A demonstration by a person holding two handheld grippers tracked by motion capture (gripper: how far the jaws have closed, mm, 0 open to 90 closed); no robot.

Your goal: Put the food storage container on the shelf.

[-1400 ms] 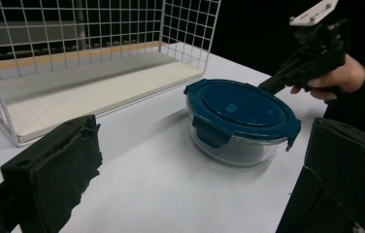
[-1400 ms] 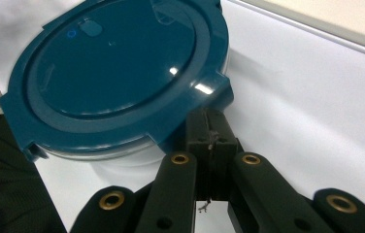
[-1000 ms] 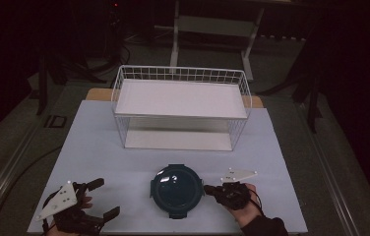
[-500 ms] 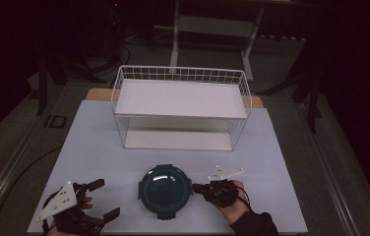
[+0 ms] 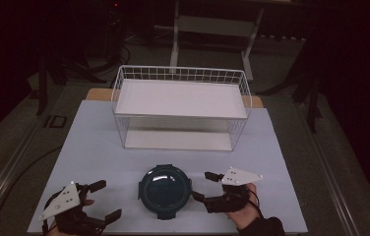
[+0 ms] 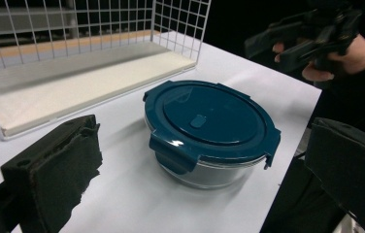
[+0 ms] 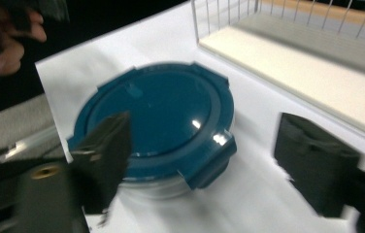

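The round glass container with a dark blue clip lid (image 5: 165,191) sits between both grippers. The left gripper (image 5: 103,200), at its 8 o'clock, has wide jaws. The right gripper (image 5: 203,185), at 3 o'clock, is wide too, holding nothing.

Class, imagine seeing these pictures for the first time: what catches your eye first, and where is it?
The round container with the dark blue clip lid stands out at the near edge of the table, between the open left gripper and open right gripper. Behind it stands a white wire rack, with nothing on it.
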